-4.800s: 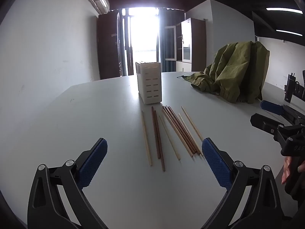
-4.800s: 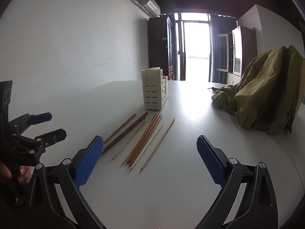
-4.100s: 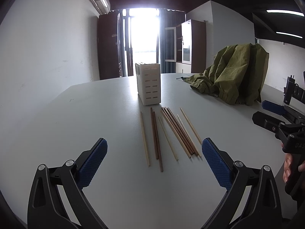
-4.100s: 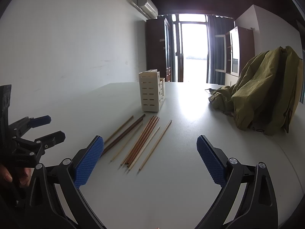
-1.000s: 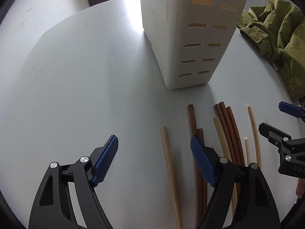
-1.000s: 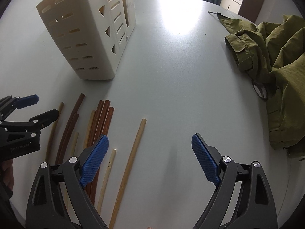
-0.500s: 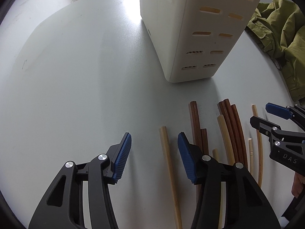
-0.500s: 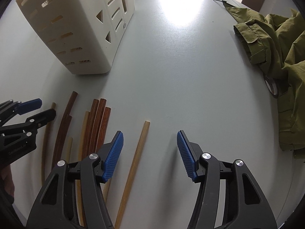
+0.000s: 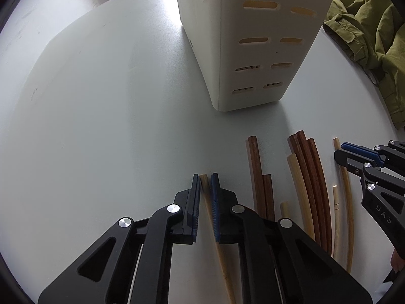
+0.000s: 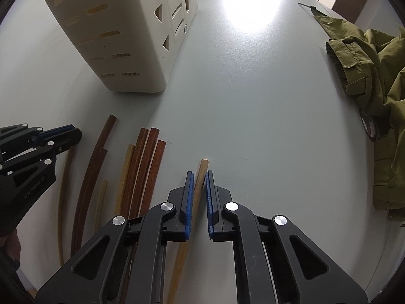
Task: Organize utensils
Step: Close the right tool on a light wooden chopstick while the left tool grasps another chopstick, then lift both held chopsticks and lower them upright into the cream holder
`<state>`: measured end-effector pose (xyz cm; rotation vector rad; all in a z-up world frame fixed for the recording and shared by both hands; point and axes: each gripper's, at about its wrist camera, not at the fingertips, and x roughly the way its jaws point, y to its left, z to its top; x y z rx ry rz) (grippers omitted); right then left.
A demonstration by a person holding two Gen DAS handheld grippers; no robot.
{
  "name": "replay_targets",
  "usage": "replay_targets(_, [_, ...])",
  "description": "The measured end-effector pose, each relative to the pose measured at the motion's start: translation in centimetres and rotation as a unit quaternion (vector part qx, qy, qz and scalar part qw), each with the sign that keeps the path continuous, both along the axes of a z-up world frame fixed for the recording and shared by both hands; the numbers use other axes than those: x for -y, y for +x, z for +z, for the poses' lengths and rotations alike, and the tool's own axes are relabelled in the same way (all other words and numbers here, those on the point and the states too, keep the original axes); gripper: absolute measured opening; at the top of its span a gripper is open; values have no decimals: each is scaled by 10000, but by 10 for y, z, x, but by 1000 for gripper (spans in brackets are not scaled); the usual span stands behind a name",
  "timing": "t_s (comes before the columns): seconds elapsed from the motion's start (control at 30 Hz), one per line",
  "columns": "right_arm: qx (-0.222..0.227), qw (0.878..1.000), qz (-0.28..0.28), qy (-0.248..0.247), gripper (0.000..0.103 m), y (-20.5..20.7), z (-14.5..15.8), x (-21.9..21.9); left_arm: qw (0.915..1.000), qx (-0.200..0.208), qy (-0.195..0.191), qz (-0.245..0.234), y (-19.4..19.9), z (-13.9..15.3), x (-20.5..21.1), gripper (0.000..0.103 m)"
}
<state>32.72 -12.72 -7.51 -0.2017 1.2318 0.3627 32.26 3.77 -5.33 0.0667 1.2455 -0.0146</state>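
Two chopsticks are getting pinched at once: our left gripper (image 9: 205, 177) is clamping the pale stick (image 9: 204, 180) at the left edge of the row, and our right gripper (image 10: 199, 176) is clamping the tan stick (image 10: 202, 169) at the right edge. Both sticks are lying flat on the table (image 9: 101, 126), upper ends poking just past the pads. Between them, the brown sticks (image 10: 145, 157) are crowding together. We are seeing the holder (image 9: 243, 38) standing just beyond the row, bare tabletop opening wide left of it, the jacket (image 10: 374, 76) bounding the right.
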Motion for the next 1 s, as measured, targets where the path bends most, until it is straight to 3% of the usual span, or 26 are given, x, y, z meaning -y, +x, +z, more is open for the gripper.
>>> replay_targets(0.23, [236, 9988, 61, 432, 7, -5, 12, 4, 9987, 501, 26, -35, -18, 6, -7, 6])
replay_targets(0.5, [803, 9906, 89, 1104, 7, -18, 55, 10, 9903, 1369, -228, 8, -32, 66, -18, 6])
replay_targets(0.7, [1396, 9778, 267, 1539, 7, -20, 91, 16, 9762, 2067, -655, 69, -47, 111, -22, 6])
replay_targets(1.0, [2153, 9552, 400, 1991, 7, -25, 135, 23, 9476, 3072, -873, 5, -72, 176, -15, 6])
